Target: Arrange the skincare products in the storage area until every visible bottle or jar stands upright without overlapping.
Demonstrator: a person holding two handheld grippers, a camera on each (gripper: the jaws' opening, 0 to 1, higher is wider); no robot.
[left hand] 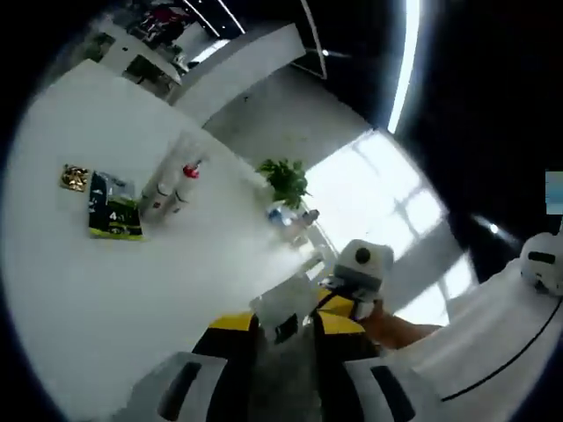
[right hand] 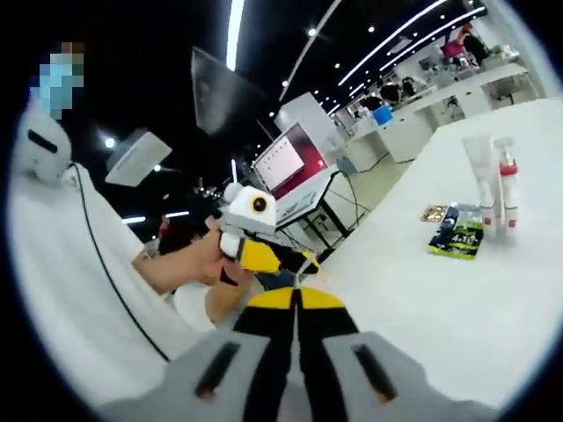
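— On the white worktop (right hand: 457, 299)?
— Two bottles (right hand: 493, 189) upright, side by side, one red-capped; one dark packet (right hand: 457, 233) flat just beside; one small gold packet (right hand: 434, 213) past that.
— Tongs?
— Right tongs (right hand: 297, 303) pressed together, empty. Left tongs (left hand: 283, 327) slightly parted, empty, off the worktop's edge, well apart from both bottles.

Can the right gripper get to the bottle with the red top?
Probably yes. The bottle stands upright across the bare white table, beside a white tube, with nothing between it and the right gripper. Its fingers look shut and need opening.
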